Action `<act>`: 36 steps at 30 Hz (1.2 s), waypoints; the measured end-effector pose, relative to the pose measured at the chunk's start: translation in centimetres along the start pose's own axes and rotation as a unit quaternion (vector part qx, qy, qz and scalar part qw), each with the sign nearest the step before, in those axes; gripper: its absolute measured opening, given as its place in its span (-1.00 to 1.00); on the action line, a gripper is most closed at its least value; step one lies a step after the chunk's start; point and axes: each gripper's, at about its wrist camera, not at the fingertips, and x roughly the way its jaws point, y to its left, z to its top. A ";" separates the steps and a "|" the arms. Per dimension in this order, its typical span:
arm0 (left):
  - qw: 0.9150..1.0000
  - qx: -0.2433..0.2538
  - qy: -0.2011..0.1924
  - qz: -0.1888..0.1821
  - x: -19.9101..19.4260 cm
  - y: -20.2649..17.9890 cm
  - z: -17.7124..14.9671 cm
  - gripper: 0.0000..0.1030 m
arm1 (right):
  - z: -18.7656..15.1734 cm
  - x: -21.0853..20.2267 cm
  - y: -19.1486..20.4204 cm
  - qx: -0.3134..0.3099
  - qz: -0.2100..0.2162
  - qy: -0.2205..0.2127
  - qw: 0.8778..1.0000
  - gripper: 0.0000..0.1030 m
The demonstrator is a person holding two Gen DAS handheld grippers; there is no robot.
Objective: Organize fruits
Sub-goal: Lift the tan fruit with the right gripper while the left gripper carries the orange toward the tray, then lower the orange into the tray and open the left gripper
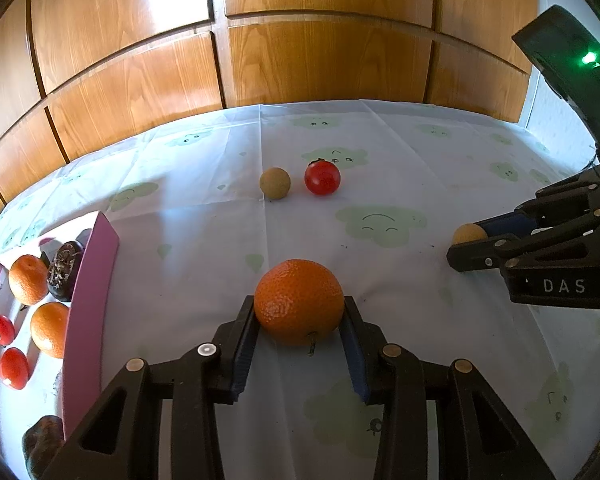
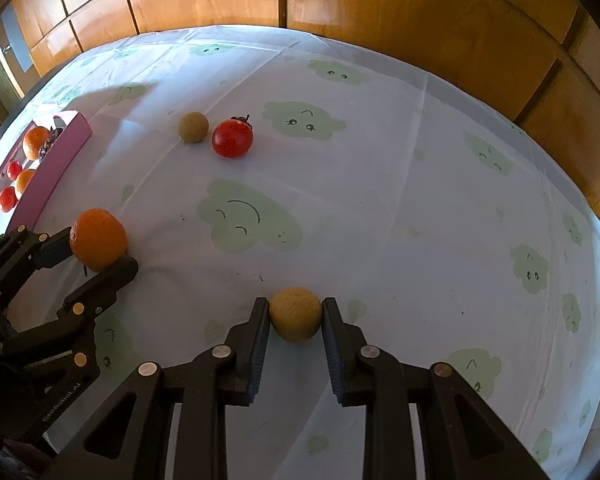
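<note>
Fruits lie on a creased white cloth (image 1: 380, 152) printed with pale green smiling clouds, before glossy wood panels (image 1: 320, 52). At far left, a pink-walled tray (image 1: 88, 300) holds two dimpled oranges (image 1: 28, 279), two glossy red tomatoes (image 1: 13, 368) and a dark, wrinkled fruit (image 1: 64, 270). The left gripper (image 1: 300, 312) clamps a round, pitted orange (image 1: 299, 300) between blue ribbed pads, stem end facing the camera, near the tray. Farther back, a matte tan ball (image 1: 275, 183) sits just beside a shiny tomato (image 1: 322, 177), calyx turned up. At right, the right gripper (image 2: 296, 312) is closed on a second tan sphere (image 2: 296, 314), resting on the cloth.
</note>
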 end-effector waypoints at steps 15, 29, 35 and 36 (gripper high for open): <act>1.000 0.000 0.022 -0.002 -0.4 0.3 0.4 -0.25 | -0.5 -0.5 0.9 -0.014 -0.007 -0.006 1.000 -0.49; 0.998 -0.048 -0.010 -0.029 -6.9 2.8 2.5 -0.25 | -0.9 -0.8 1.5 -0.033 -0.020 -0.014 0.999 -0.49; 0.996 -0.078 -0.017 -0.025 -9.4 6.0 2.1 -0.25 | -1.2 -0.9 1.9 -0.046 -0.029 -0.019 0.998 -0.49; 0.996 -0.084 -0.019 -0.023 -9.7 6.7 2.0 -0.25 | -1.2 -0.9 2.0 -0.049 -0.030 -0.020 0.998 -0.49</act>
